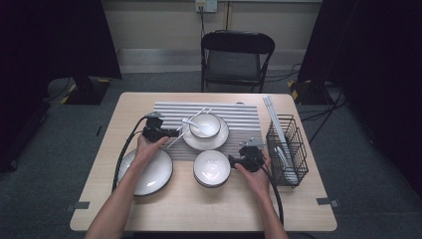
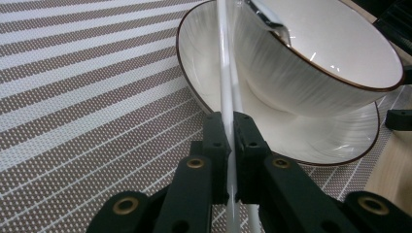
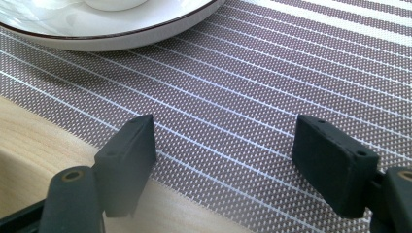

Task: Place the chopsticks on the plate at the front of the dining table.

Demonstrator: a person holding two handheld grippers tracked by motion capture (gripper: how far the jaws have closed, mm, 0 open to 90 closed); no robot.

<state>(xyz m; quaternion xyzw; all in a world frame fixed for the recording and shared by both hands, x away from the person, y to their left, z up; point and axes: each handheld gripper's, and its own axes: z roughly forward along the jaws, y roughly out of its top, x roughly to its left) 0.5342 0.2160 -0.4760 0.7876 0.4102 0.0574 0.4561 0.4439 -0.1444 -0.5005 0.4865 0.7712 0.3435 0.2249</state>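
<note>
The left gripper has its jaws closed on a white chopstick, the pads pinching it near its lower end. From the jaws the stick runs straight ahead and up, leaning against the rim of the bowl that sits on a plate just beyond the jaw tips. A second pale stick lies right alongside the first, touching it; whether the pads catch that one too cannot be told. A spoon rests inside the bowl, past the stick's far end.

The right gripper is idle — its jaws stand wide apart with nothing between them, hovering over the near edge of the striped placemat, where the mat meets the worktop. The edge of the plate lies ahead of these jaws and off to one side, well clear of both pads.

From the high view, the left gripper reaches in toward the bowl-and-plate stack, while the right gripper sits just beside a second small bowl. A large plate lies under the left forearm and a wire rack stands at the far right of the worktop.

As for progress, the work looks to be at an early stage: the chopstick is gripped but not yet lifted clear of the bowl, and every dish is out on the worktop. The rack seems to hold a few pale items, too small to make out. Carrying the chopstick off, and dealing with spoon, bowls and plates, all appear to remain.
</note>
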